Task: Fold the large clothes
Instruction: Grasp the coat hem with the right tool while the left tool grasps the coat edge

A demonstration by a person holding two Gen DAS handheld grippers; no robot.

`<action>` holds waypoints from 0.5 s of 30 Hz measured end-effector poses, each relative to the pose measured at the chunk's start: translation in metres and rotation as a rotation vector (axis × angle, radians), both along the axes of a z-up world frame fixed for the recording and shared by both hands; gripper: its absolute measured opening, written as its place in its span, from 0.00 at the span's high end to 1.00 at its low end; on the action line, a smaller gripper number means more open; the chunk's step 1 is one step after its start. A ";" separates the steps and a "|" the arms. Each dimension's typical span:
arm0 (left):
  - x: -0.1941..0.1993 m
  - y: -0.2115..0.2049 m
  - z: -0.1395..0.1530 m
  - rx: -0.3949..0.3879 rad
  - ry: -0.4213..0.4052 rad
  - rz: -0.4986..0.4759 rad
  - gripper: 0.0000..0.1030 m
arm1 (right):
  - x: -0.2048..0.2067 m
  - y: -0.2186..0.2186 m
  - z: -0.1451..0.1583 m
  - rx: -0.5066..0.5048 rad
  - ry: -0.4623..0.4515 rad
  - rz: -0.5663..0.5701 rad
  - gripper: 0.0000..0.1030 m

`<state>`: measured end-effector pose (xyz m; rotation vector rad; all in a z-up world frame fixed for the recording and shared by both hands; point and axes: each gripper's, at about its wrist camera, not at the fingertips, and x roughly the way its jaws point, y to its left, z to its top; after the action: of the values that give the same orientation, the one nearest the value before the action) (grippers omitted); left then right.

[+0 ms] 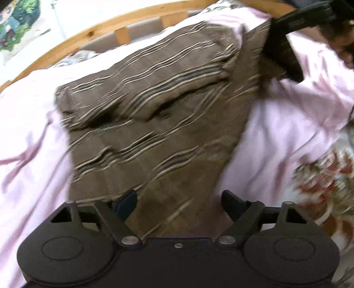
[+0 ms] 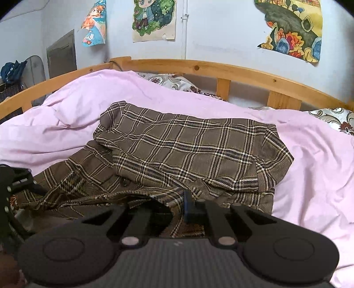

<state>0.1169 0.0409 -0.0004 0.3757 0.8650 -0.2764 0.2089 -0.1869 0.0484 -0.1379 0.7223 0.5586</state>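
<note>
Left hand-held gripper [image 1: 178, 202]: my black plastic fingers stand wide apart over the near edge of the garment, nothing pinched between them; one blue pad [image 1: 126, 202] shows on the left finger.
Right hand-held gripper [image 2: 177, 205]: my fingers are drawn close together on a bunched fold of the plaid cloth, which runs between them beside a blue pad [image 2: 188, 205]. In the left wrist view this gripper [image 1: 281, 55] sits at the garment's far right corner.
Plaid garment [image 2: 183, 155]: large, brown woven cloth with cream and dark blue-grey check lines. It lies on the bed, partly folded, one layer doubled over another, with a loose rumpled edge toward me. In the left wrist view it is motion-blurred [image 1: 154, 124], the checks smeared into streaks.
Duvet [image 2: 309, 166]: pale pink, soft, creased, under the whole garment.
Patterned sheet [image 1: 320, 183]: cream with red and green floral print, beside the duvet.
Bed frame [image 2: 221, 68]: light knotty pine rail with slats.
Posters [image 2: 153, 20]: cartoon drawings on a pale blue wall.
Writing: none readable on anything.
</note>
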 end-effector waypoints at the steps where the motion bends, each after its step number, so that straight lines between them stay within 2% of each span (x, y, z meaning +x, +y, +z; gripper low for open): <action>1: -0.002 0.005 0.000 0.026 -0.006 0.008 0.23 | -0.001 -0.001 0.000 0.001 -0.002 -0.003 0.92; 4: -0.014 0.025 0.002 0.049 -0.039 0.030 0.27 | -0.006 -0.003 0.000 0.001 -0.015 -0.015 0.92; 7: -0.021 0.037 0.003 0.076 -0.035 0.055 0.40 | -0.020 -0.008 -0.001 -0.010 -0.046 -0.035 0.92; 9: -0.024 0.041 0.001 0.097 -0.013 0.068 0.64 | -0.033 -0.011 -0.003 -0.027 -0.071 -0.053 0.92; 10: -0.025 0.044 0.002 0.084 -0.007 0.070 0.67 | -0.041 -0.012 -0.005 -0.027 -0.079 -0.064 0.92; 12: -0.026 0.046 0.005 0.049 -0.009 0.065 0.92 | -0.054 -0.014 -0.008 -0.027 -0.089 -0.087 0.92; 15: -0.033 0.041 0.015 0.030 -0.074 0.061 0.96 | -0.074 -0.015 -0.012 -0.046 -0.123 -0.115 0.94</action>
<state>0.0838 0.0817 0.0150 0.3845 0.8071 -0.1923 0.1351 -0.2015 0.0365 -0.1715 0.6196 0.4203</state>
